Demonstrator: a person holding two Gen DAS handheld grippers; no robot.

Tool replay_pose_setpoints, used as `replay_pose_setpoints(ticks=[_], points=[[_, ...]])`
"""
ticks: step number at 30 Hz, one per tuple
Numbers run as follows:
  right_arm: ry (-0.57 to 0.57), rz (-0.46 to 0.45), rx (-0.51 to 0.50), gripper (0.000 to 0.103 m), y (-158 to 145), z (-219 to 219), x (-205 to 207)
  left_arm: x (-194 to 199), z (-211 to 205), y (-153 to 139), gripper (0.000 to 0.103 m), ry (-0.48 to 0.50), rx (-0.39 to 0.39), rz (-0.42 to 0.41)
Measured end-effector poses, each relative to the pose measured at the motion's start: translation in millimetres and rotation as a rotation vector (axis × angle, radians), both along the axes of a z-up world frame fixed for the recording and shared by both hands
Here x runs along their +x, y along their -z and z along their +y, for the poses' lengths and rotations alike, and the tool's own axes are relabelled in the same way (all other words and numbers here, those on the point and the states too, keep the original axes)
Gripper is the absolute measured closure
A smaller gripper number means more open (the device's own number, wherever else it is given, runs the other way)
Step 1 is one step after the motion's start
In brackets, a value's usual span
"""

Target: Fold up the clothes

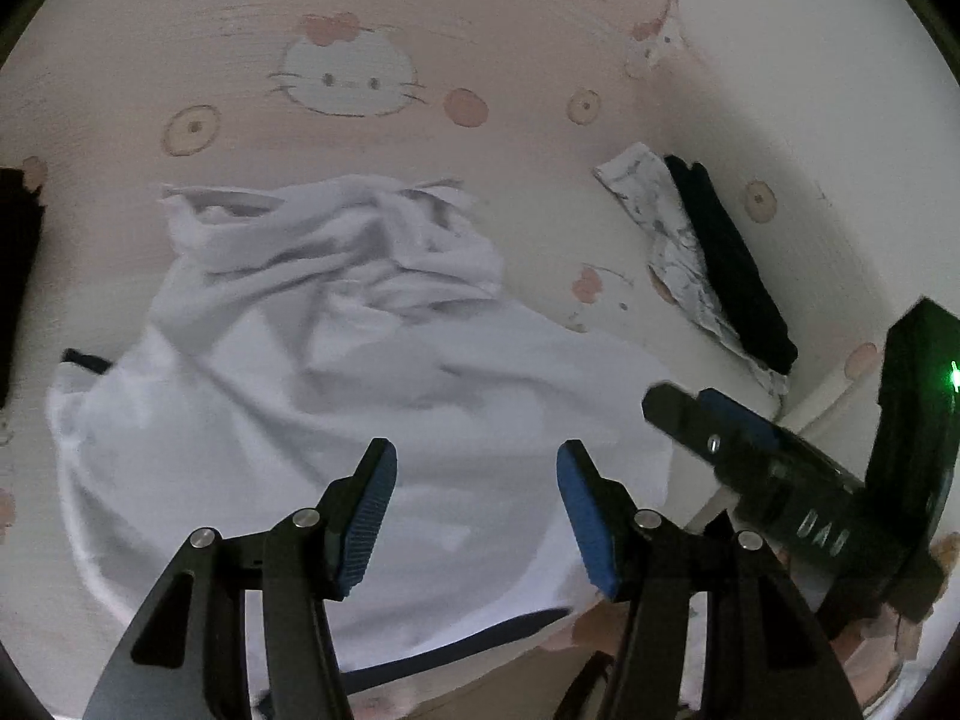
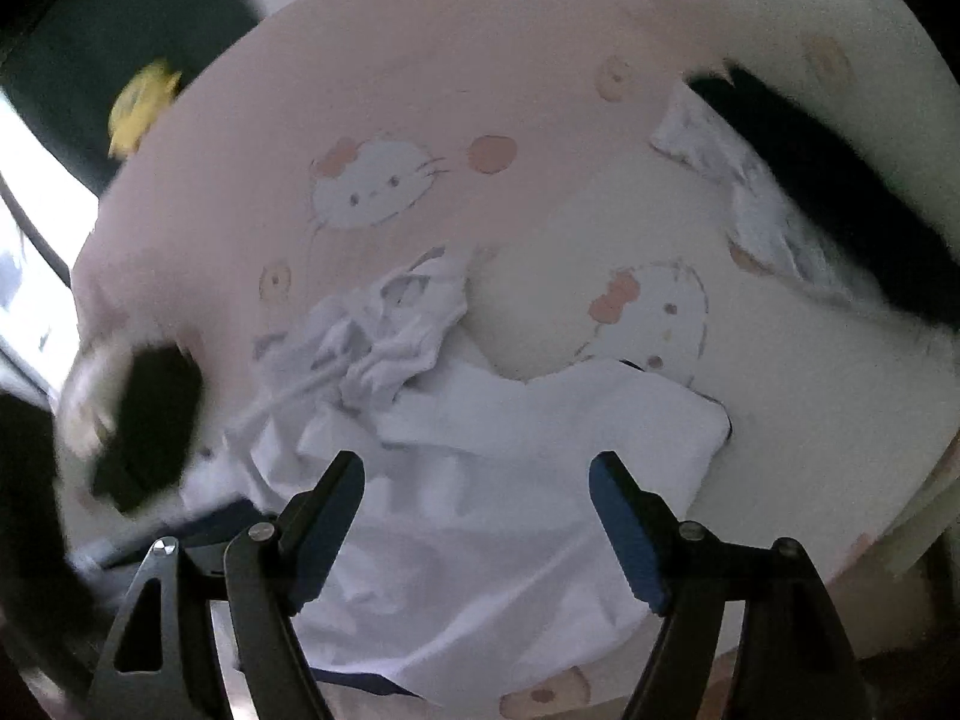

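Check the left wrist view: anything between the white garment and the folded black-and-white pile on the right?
Nothing there. In the left wrist view, only bare pink cat-print sheet separates the white garment from the folded pile.

Right hand-held gripper [image 2: 477, 516] jaws apart above crumpled white garment [image 2: 480, 480], pink cat-print sheet [image 2: 540, 90]

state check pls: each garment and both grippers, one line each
White cotton garment with dark trim: crumpled on the pink cat-print bedsheet, top bunched, unheld.
Black folded garment: stacked on grey-white patterned folded cloth, set aside.
Left gripper: jaws open, empty.
Right gripper: jaws open, empty.
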State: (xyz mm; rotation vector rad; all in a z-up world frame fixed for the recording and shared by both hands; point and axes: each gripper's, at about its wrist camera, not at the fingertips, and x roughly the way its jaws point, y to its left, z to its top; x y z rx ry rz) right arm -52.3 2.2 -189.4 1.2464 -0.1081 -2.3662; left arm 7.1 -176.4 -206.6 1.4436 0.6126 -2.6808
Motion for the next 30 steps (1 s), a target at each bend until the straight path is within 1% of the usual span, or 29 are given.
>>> replay_pose_setpoints(ticks=[3, 8, 13, 15, 19, 23, 24, 26, 28, 30], points=[[-0.050, 0.031, 0.058, 0.026, 0, -31, 22, 18, -25, -5, 0.050, 0.000, -0.026, 0.020], [-0.130, 0.048, 0.062, 0.026, -3, -78, 49, 50, -65, -10, 0.050, -0.022, -0.056, 0.057], [-0.215, 0.043, 0.126, 0.026, 4, -123, 65, 74, -103, -6, 0.050, -0.093, -0.069, 0.066], [-0.230, 0.035, 0.126, 0.026, 10, -134, 69, 79, -116, 0, 0.050, -0.131, -0.071, 0.051], [-0.262, 0.003, 0.109, 0.026, 22, -150, 76, 86, -140, 17, 0.050, -0.200, -0.033, 0.008], [-0.299, -0.023, 0.107, 0.026, 33, -165, 80, 91, -153, 30, 0.050, -0.247, -0.088, -0.037], [-0.309, -0.025, 0.108, 0.026, 35, -169, 82, 92, -157, 34, 0.050, -0.253, -0.083, -0.044], [-0.351, -0.022, 0.103, 0.026, 35, -179, 87, 96, -165, 40, 0.050, -0.261, -0.030, -0.045], [-0.394, -0.012, 0.095, 0.026, 34, -190, 92, 100, -171, 44, 0.050, -0.273, 0.005, -0.050], [-0.442, -0.005, 0.087, 0.026, 34, -200, 99, 106, -175, 45, 0.050, -0.295, 0.017, -0.047]])
